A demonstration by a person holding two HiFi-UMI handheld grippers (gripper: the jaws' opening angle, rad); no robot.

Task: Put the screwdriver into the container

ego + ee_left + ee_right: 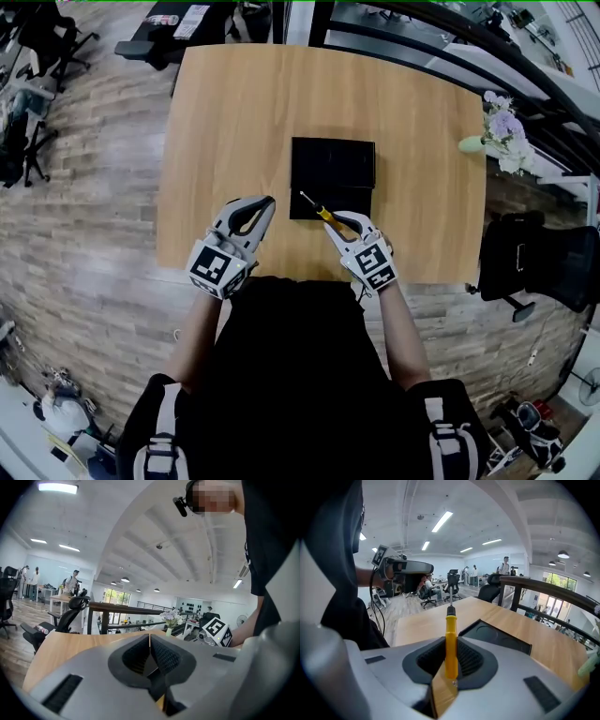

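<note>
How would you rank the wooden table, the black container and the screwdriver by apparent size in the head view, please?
1. wooden table, largest.
2. black container, lying on it.
3. screwdriver, smallest, though held nearer the camera and partly hidden in the right gripper jaws.

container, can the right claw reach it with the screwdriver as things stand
Probably yes: the right claw, shut on the screwdriver, hovers at the near edge of the container, with nothing between them.

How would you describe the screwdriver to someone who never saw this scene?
Find the wooden table, then the black container at its middle. At the container's near edge, the right gripper holds the screwdriver in its tongs: the only yellow-handled thing, with a thin shaft.
</note>
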